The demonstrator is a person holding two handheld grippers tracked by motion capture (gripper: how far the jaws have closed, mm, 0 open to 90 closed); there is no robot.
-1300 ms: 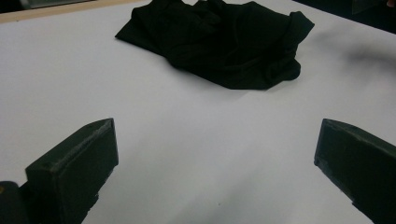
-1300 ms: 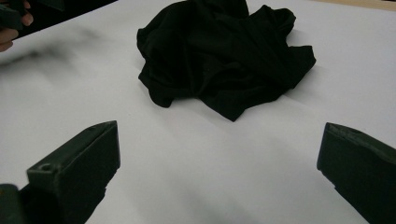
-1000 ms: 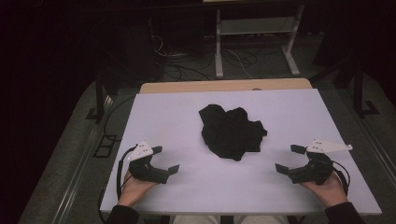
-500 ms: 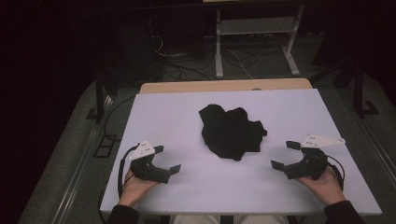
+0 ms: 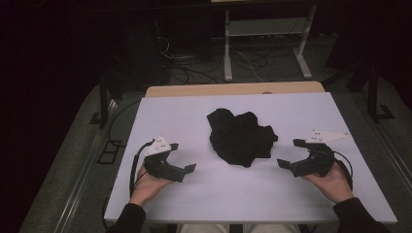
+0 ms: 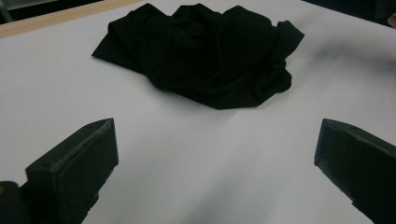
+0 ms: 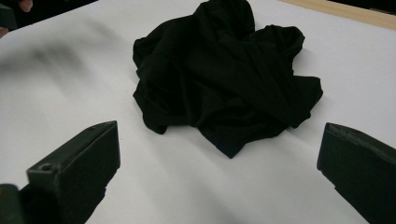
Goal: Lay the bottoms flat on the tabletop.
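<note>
1. White and bare around the middle, the table [image 5: 228, 194] stands in a dark room with cables on the floor behind it.
2. A crumpled black cloth [image 5: 240, 137] lies near the table's centre, slightly toward the far edge.
3. It sits between the two grippers, apart from both and touching neither.
4. The left hand-held gripper [image 5: 182, 158] rests low at the table's left, jaws spread wide toward the cloth, holding nothing.
5. The right hand-held gripper [image 5: 290, 153] sits at the right, nearer the cloth, jaws likewise wide apart and empty.
</note>
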